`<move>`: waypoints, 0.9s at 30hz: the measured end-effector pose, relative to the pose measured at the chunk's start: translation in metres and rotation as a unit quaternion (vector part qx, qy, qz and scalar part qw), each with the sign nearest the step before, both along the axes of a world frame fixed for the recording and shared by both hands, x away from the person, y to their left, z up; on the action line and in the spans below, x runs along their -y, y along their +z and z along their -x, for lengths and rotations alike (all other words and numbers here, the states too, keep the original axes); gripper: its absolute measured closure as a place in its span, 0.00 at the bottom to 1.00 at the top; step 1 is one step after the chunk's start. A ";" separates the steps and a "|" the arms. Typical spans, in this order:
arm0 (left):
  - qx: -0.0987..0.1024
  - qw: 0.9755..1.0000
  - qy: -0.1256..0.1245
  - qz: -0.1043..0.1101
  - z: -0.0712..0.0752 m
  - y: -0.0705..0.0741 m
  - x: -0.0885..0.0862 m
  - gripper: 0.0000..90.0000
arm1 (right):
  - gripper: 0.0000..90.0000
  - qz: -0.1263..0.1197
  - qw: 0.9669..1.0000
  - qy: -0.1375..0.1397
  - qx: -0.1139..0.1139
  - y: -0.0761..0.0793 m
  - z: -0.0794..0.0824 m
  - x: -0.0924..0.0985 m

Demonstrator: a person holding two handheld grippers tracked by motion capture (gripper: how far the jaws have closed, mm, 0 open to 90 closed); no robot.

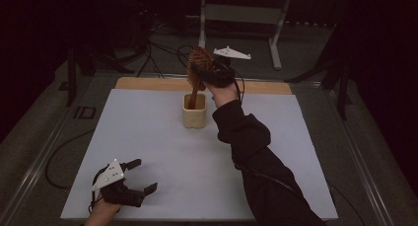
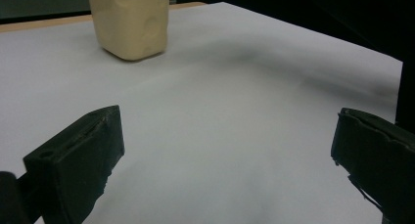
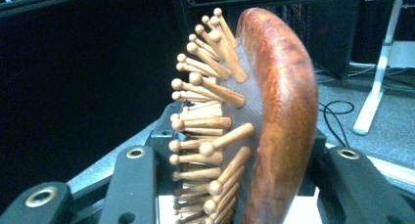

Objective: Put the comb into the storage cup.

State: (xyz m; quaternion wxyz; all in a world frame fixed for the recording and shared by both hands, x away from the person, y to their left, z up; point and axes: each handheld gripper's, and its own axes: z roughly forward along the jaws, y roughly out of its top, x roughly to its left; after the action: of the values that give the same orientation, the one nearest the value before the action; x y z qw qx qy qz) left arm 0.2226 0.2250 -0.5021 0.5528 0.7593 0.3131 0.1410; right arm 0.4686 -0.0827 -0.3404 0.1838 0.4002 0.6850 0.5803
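A wooden hairbrush (image 1: 197, 68) with peg bristles stands upright, its handle down inside a cream cup (image 1: 194, 112) at the far middle of the white sheet. My right gripper (image 1: 209, 72) is shut on the brush head, above the cup. In the right gripper view the brush (image 3: 274, 111) fills the gap between the two black jaws, pegs facing left. My left gripper (image 1: 140, 175) rests near the front left corner of the sheet, open with nothing between its fingers. In the left gripper view the cup (image 2: 131, 21) stands far ahead of the spread fingers (image 2: 78, 155).
The white sheet (image 1: 157, 152) covers a wooden table (image 1: 148, 83). Cables (image 1: 157, 53) and a white frame leg (image 1: 276, 43) lie on the floor beyond the table. A dark sleeve (image 1: 261, 167) crosses the right half of the sheet.
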 end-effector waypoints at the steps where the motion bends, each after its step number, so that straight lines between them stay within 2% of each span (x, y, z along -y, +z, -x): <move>1: 0.000 1.000 0.001 0.000 0.000 0.000 0.000 0.00 | 0.58 0.000 1.000 -0.001 0.000 -0.002 0.000 0.000; 18: 0.000 1.000 -0.002 -0.005 0.000 -0.001 -0.001 0.00 | 0.57 -0.001 1.000 -0.001 -0.023 -0.030 -0.003 -0.004; 27: 0.000 1.000 -0.001 0.001 0.001 -0.001 -0.001 0.00 | 0.57 -0.002 0.999 -0.001 -0.033 -0.041 -0.002 -0.005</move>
State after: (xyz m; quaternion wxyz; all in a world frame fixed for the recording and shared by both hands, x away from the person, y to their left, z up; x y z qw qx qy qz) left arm 0.2221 0.2258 -0.5027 0.5538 0.7590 0.3126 0.1400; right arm 0.4710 -0.0780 -0.3814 0.1611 0.4204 0.6889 0.5681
